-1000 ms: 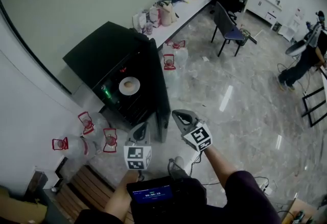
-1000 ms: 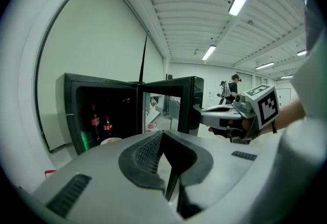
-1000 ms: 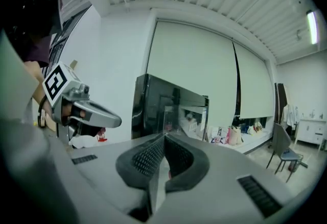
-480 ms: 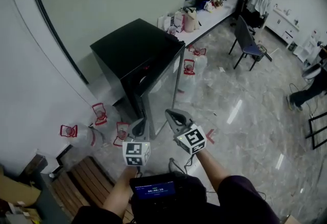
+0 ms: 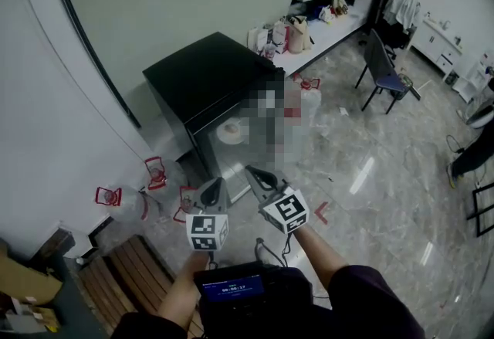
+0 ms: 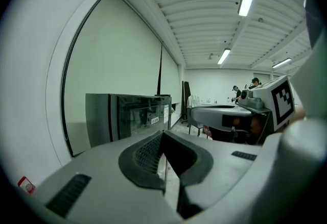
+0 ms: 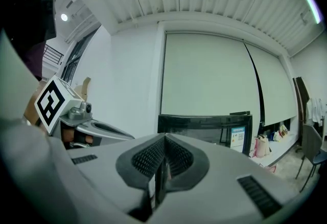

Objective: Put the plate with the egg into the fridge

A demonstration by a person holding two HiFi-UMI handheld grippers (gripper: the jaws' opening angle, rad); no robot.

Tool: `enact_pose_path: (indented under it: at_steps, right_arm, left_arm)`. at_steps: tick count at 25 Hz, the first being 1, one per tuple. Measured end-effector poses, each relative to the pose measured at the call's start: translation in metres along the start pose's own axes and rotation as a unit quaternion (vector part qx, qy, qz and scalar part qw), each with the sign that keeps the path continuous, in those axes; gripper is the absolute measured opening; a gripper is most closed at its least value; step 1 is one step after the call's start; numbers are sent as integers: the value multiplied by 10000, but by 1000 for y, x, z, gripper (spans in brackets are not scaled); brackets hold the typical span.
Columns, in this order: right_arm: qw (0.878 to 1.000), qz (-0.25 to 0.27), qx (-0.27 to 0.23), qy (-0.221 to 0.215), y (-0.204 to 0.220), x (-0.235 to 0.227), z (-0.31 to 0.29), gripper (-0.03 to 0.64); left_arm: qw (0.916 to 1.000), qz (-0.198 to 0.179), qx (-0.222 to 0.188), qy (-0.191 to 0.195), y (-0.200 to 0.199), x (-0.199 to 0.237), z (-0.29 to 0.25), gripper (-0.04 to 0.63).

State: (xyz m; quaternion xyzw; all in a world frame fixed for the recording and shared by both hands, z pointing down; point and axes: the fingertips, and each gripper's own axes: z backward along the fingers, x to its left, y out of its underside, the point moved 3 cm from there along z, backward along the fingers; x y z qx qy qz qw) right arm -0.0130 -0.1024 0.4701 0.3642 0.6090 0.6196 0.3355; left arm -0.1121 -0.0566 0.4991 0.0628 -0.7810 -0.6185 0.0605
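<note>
Plate (image 5: 231, 131) lies inside the black fridge (image 5: 202, 75), visible through its glass front; the egg is too small to confirm. Left gripper (image 5: 214, 185) and right gripper (image 5: 252, 173) are held side by side short of the fridge, both with jaws closed together and empty.

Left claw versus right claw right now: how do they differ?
In the head view the right claw reaches further toward the fridge than the left claw. The right claw's marker cube sits tilted, while the left claw's marker cube faces the camera squarely. Both claws are shut, hold nothing, and stand clear of the fridge.
</note>
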Motion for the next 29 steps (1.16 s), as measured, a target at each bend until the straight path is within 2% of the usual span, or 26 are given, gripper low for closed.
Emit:
enact_pose_path:
  at_steps: [18, 23, 29]
  right_arm:
    - [9997, 94, -61, -231, -3, -1, -10, 5]
    - [9996, -6, 73, -262, -4, 1, -10, 5]
    - [9996, 97, -44, -268, -1, -7, -10, 5]
  left_arm:
    - [9999, -15, 42, -119, -3, -1, -11, 9]
    - [9999, -38, 10, -112, -7, -2, -13, 9]
    - [9998, -47, 103, -140, -1, -2, -17, 9]
